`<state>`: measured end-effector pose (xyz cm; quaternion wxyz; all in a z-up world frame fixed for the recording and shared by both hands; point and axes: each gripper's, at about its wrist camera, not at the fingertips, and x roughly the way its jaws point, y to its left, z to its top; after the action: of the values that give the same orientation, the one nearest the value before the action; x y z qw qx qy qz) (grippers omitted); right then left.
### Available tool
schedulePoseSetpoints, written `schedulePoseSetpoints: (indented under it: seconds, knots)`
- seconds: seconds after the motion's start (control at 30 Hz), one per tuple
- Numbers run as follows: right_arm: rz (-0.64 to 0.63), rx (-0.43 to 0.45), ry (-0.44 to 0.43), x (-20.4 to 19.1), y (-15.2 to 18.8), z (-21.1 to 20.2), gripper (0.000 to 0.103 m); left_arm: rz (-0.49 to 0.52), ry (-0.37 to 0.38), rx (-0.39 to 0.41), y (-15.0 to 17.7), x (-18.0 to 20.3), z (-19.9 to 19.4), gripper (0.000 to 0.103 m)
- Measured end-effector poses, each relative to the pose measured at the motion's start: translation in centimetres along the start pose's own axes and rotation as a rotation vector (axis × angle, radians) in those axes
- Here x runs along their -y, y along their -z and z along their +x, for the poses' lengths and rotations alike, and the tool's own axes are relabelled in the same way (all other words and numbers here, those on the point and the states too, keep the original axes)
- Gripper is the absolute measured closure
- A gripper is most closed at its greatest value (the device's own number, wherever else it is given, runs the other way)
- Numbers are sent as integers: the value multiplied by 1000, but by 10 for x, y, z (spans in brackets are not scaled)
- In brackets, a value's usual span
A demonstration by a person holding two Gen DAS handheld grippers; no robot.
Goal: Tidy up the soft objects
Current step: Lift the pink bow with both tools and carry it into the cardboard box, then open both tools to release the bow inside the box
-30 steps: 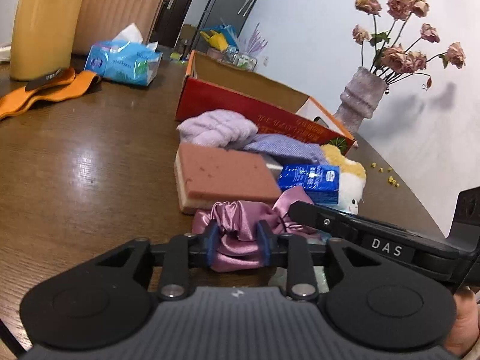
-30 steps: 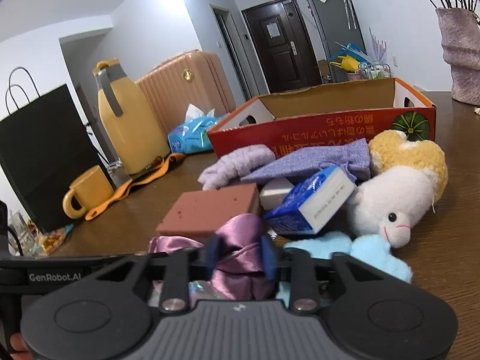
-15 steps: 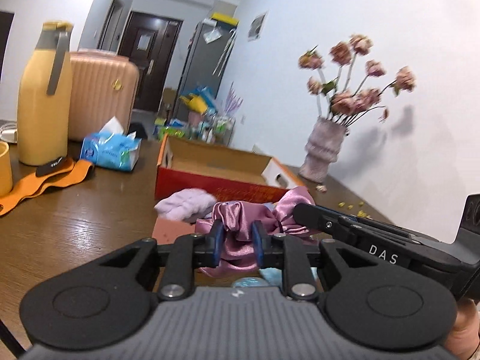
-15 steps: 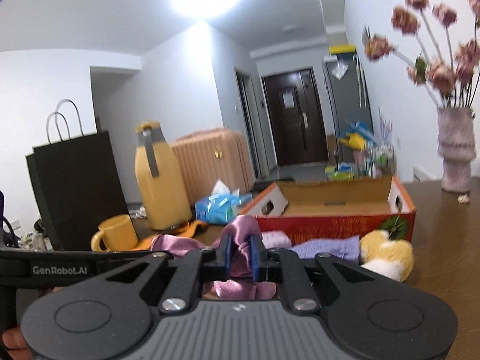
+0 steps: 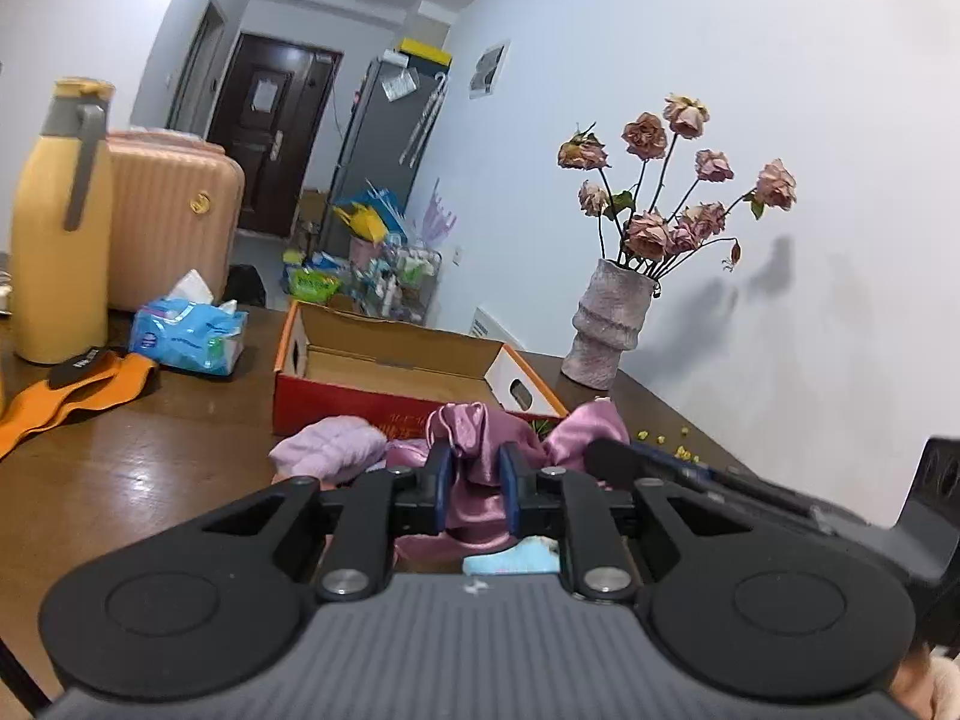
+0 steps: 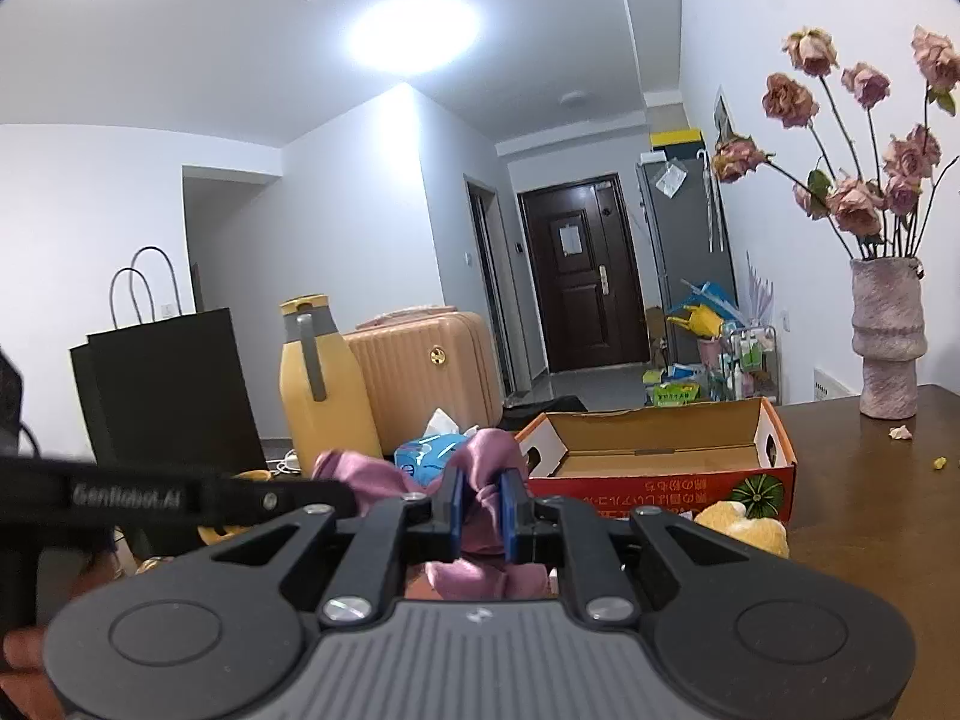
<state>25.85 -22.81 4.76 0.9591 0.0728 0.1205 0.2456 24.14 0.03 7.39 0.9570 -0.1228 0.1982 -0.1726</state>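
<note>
Satin, mauve and shiny: your pink satin cloth (image 5: 474,480) hangs in the air just in front of the red cardboard box (image 5: 384,372), bunched between both tools. Your left gripper (image 5: 473,483) is closing on one fold; your right gripper (image 6: 480,507) pinches another fold, jaws narrow.

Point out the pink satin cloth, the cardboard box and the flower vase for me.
pink satin cloth (image 5: 474,480): left wrist view, on the bunched fold between the claw's pads.
cardboard box (image 6: 660,489): right wrist view, on its red front wall.
flower vase (image 6: 888,336): right wrist view, on its ribbed body.
</note>
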Motion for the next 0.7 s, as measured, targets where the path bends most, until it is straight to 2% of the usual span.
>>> schedulePoseSetpoints:
  seconds: [0.17, 0.3, 0.4, 0.53, 0.6, 0.7]
  knots:
    - [60, -50, -11, 37, -43, 66, 92, 7, 20, -48, -64, -18, 66, 88]
    - [84, -140, 3, 69, -84, 159, 93, -12, -24, -69, -117, -45, 145, 90]
    - [97, -223, 38, 94, -102, 237, 93, -29, -52, -89, -144, -73, 211, 90]
    - [139, -354, 85, 130, -106, 335, 93, -68, -100, -186, -156, -118, 302, 90]
    - [157, -412, 100, 145, -98, 374, 93, -101, -137, -230, -153, -140, 338, 90]
    - [170, -481, 133, 157, -83, 417, 93, -72, -209, -271, -143, -156, 378, 88]
